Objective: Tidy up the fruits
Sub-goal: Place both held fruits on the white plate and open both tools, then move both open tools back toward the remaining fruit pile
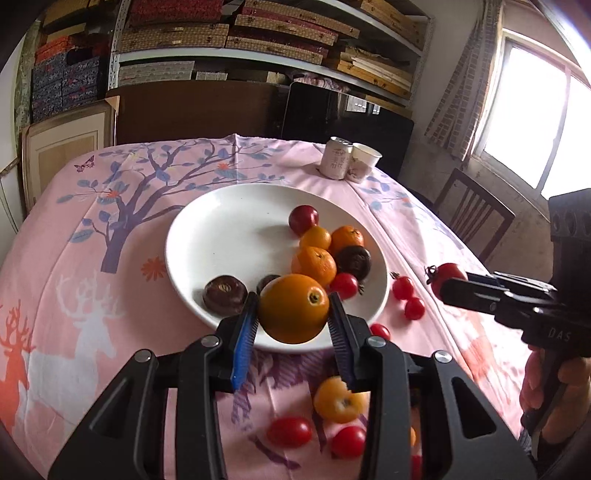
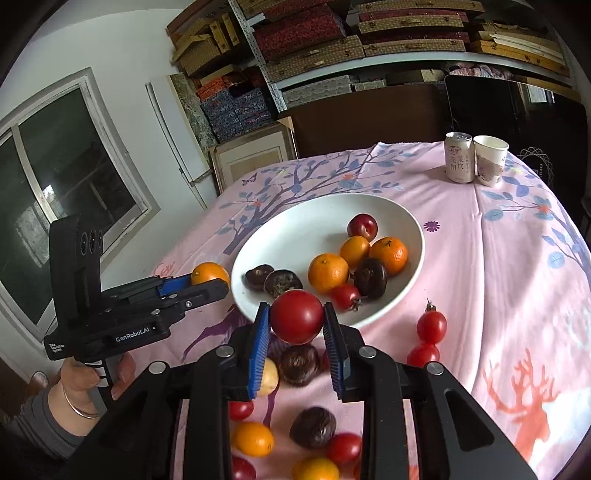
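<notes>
Over plate (image 1: 184,236) near rim | left gripper (image 1: 293,314) clamps orange (image 1: 293,308) | right gripper (image 2: 297,323) clamps tomato (image 2: 297,316)

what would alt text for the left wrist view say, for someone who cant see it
The left gripper holds an orange fruit between its blue pads over the near rim of a white plate of mixed fruit. To the right, the right gripper grips a red tomato; more fruit lies loose on the pink tablecloth.

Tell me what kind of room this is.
Probably a home dining room used for storage: a table with a pink tablecloth, a wooden chair, and shelves of stacked boxes.
</notes>
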`<action>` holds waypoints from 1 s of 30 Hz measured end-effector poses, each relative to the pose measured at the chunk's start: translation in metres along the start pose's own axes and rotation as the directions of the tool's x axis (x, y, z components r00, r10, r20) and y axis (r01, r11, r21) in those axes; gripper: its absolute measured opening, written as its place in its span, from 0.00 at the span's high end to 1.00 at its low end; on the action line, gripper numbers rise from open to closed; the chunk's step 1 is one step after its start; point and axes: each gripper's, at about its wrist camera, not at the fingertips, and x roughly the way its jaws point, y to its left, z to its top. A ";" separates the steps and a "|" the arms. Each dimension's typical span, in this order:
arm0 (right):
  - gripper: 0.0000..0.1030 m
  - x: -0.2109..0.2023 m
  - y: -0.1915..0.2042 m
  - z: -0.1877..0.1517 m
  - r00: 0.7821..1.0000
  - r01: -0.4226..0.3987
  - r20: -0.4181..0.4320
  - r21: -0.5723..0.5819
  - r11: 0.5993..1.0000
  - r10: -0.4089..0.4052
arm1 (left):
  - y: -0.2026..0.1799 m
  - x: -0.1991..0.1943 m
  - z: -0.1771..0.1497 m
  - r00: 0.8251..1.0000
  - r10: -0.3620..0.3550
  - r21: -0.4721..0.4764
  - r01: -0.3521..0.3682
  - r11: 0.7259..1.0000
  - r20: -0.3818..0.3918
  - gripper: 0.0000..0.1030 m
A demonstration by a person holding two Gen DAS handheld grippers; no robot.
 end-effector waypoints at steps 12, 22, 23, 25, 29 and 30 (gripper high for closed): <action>0.49 0.006 0.004 -0.002 0.993 0.106 0.048 -0.045 0.993 -0.104 | 0.015 0.010 0.000 0.999 0.039 -0.053 -0.041 0.998 -0.024 0.26; 0.42 -0.051 -0.028 -0.092 0.992 0.113 0.044 0.047 0.992 -0.115 | -0.051 -0.055 -0.111 0.994 0.027 0.238 -0.001 0.971 -0.105 0.25; 0.42 -0.052 -0.031 -0.101 0.992 0.114 0.041 0.056 0.992 -0.116 | -0.055 -0.056 -0.120 0.993 0.039 0.261 -0.008 0.965 -0.116 0.25; 0.42 -0.052 -0.034 -0.116 0.994 0.106 0.036 0.066 0.992 -0.108 | -0.063 -0.055 -0.134 0.989 0.070 0.307 -0.027 0.951 -0.133 0.33; 0.42 -0.054 -0.038 -0.130 0.996 0.072 0.041 0.093 0.993 -0.076 | -0.062 -0.049 -0.145 0.983 0.060 0.300 -0.005 0.954 -0.176 0.47; 0.42 -0.055 -0.039 -0.131 0.996 0.068 0.046 0.099 0.993 -0.073 | -0.064 -0.049 -0.145 0.983 0.063 0.306 -0.007 0.952 -0.174 0.48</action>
